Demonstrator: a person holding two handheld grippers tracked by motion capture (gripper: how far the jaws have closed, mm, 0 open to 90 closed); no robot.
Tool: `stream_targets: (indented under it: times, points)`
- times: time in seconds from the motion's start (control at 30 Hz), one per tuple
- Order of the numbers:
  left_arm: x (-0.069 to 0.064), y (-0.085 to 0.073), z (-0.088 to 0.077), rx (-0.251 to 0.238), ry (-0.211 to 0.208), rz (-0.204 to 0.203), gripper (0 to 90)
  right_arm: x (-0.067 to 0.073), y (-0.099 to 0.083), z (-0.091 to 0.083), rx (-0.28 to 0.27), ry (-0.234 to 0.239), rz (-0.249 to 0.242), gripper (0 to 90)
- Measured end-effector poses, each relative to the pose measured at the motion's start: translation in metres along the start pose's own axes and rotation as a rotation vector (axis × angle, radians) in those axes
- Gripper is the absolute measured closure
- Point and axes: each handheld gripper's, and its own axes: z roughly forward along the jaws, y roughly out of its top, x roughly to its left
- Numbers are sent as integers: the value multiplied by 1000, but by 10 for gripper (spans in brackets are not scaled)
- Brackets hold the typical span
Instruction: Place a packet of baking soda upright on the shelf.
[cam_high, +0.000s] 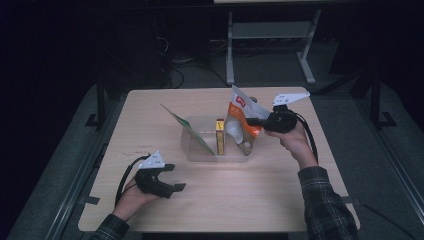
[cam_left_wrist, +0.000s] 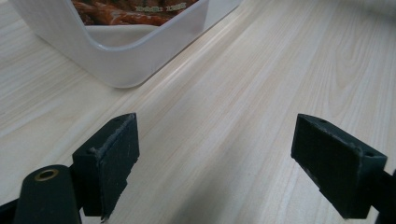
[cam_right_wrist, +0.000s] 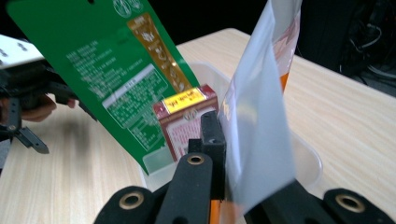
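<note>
A clear plastic bin (cam_high: 200, 151) stands mid-table. Inside it a green packet (cam_high: 187, 129) leans to the left, and a red box with a yellow top (cam_high: 220, 136) stands upright. My right gripper (cam_high: 252, 121) is shut on an orange and white bag (cam_high: 241, 125), which hangs over the bin's right end. The right gripper view shows the jaws (cam_right_wrist: 223, 137) pinching the bag's (cam_right_wrist: 261, 130) pale back, with the box (cam_right_wrist: 184, 121) and green packet (cam_right_wrist: 116, 70) just beyond. My left gripper (cam_high: 174, 177) rests low at the front left, open and empty (cam_left_wrist: 215, 140), apart from the bin (cam_left_wrist: 116, 60).
Bare wooden tabletop (cam_high: 150, 130) surrounds the bin. Beyond the far edge stand metal frame legs (cam_high: 230, 55) and cables on a dark floor. In the right gripper view, the other hand and its gripper (cam_right_wrist: 23, 116) sit far left.
</note>
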Motion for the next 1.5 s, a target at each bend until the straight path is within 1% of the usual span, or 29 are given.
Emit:
stream_targets:
  times: [0.1, 0.13, 0.17, 0.3, 0.33, 0.4, 0.5, 0.6, 0.7, 0.77, 0.87, 0.9, 0.93, 0.97, 1.0, 1.07, 1.13, 1.2, 1.23, 1.3, 1.33, 1.37, 1.5]
  points:
    - [-1, 0, 0, 1, -5, -1, 147, -1, -3, 2, 10, -6, 7, 900]
    - [-1, 0, 0, 2, -6, 1, 147, -1, -4, 3, 14, -2, 12, 900]
    - [-1, 0, 0, 2, -6, 2, 147, -2, -6, 3, 4, 4, 19, 900]
    - [0, 0, 1, 4, -11, 4, 147, -2, -7, 2, 7, 1, 23, 900]
    - [-1, 0, 2, 5, -13, 0, 147, -1, -7, 3, 18, -1, 16, 900]
    - [-1, 0, 3, 14, -15, 9, 147, 0, -8, 4, 21, -2, 14, 900]
    - [-3, 0, 5, 20, -21, 9, 147, 3, -7, 5, 33, -14, -4, 900]
    - [-5, 0, 7, 33, -22, 22, 147, 4, -7, 5, 37, -16, -7, 900]
    - [-6, -1, 9, 46, -27, 25, 147, 5, -7, 6, 40, -20, -10, 900]
    - [-6, -1, 10, 46, -30, 27, 147, 6, -6, 6, 41, -25, -15, 899]
    - [-7, -1, 10, 47, -37, 28, 147, 7, -6, 7, 45, -29, -7, 888]
    - [-7, -1, 10, 49, -39, 30, 147, 8, -5, 7, 47, -36, -7, 876]
    - [-7, -1, 10, 51, -39, 31, 147, 8, -5, 7, 44, -44, -12, 846]
    - [-7, -1, 10, 52, -40, 32, 147, 9, -4, 6, 40, -47, -6, 816]
    - [-7, -1, 10, 53, -41, 30, 147, 9, -4, 5, 37, -49, -4, 804]
    - [-7, 0, 10, 53, -43, 32, 147, 9, -3, 4, 34, -59, -1, 740]
    - [-7, 0, 11, 54, -44, 34, 147, 10, -3, 3, 30, -64, 13, 672]
    - [-8, 0, 11, 54, -50, 32, 147, 10, -3, 3, 31, -78, 21, 611]
    - [-8, 0, 11, 55, -51, 33, 147, 10, -3, 3, 33, -82, 29, 541]
    - [-8, 0, 11, 57, -55, 33, 147, 10, -3, 3, 34, -93, 43, 483]
    - [-8, 0, 11, 57, -55, 32, 148, 10, -3, 2, 32, -110, 55, 421]
    - [-8, 0, 11, 59, -55, 32, 148, 10, -3, 2, 32, -110, 55, 421]
    - [-9, 0, 11, 61, -68, 34, 148, 10, -3, 1, 30, -145, 61, 330]
